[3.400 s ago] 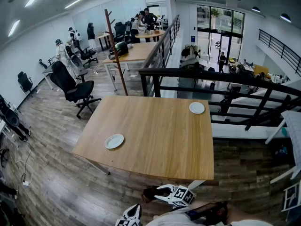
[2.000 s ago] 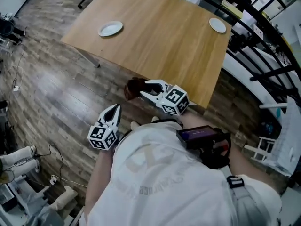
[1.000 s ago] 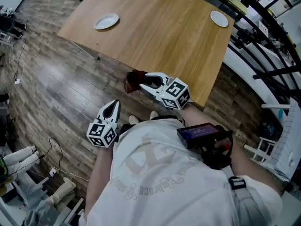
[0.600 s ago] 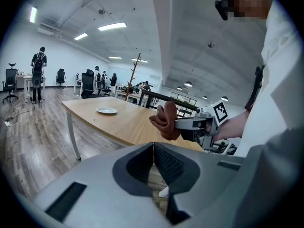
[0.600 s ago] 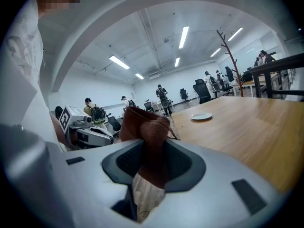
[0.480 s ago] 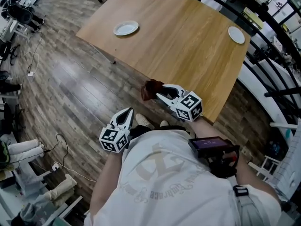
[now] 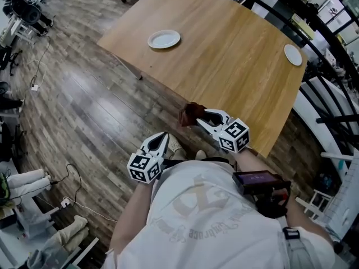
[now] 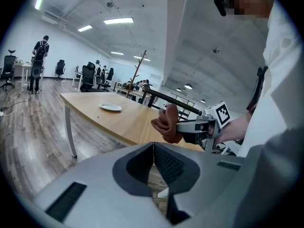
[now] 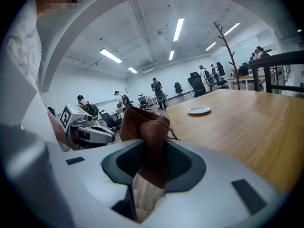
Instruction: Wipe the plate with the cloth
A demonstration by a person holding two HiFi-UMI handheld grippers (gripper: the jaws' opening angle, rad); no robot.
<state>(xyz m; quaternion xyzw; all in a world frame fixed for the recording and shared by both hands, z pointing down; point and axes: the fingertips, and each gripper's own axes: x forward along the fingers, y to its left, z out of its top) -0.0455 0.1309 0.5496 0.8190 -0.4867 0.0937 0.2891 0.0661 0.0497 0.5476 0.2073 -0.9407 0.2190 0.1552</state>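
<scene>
- A person in a white shirt (image 7: 207, 223) stands at the near edge of a wooden counter (image 7: 224, 66), a gripper in each hand.
- The right gripper (image 7: 200, 116) points toward the counter, its fingers (image 9: 185, 164) clamped on a reddish-brown cloth (image 7: 190, 114) that bunches up above them.
- From the head view, the cloth hangs in the air just off the counter's near edge and touches nothing but the gripper.
- The left gripper (image 7: 161, 137) is held lower and closer to the person's body, above the wood floor (image 7: 84, 105). Its fingers (image 8: 166, 164) are pressed together with nothing between them.
- The two grippers are near each other but not touching. The left gripper view shows the right one beside it, with the cloth at its tip.
- A white plate (image 7: 164, 39) sits flat near the counter's left edge, well apart from the cloth.
- A second plate (image 7: 293, 54), also white, lies near the opposite far corner, close to a black railing (image 7: 331, 116).
- Both gripper views show office chairs and several people standing across the open room beyond the counter, under strip lights.
</scene>
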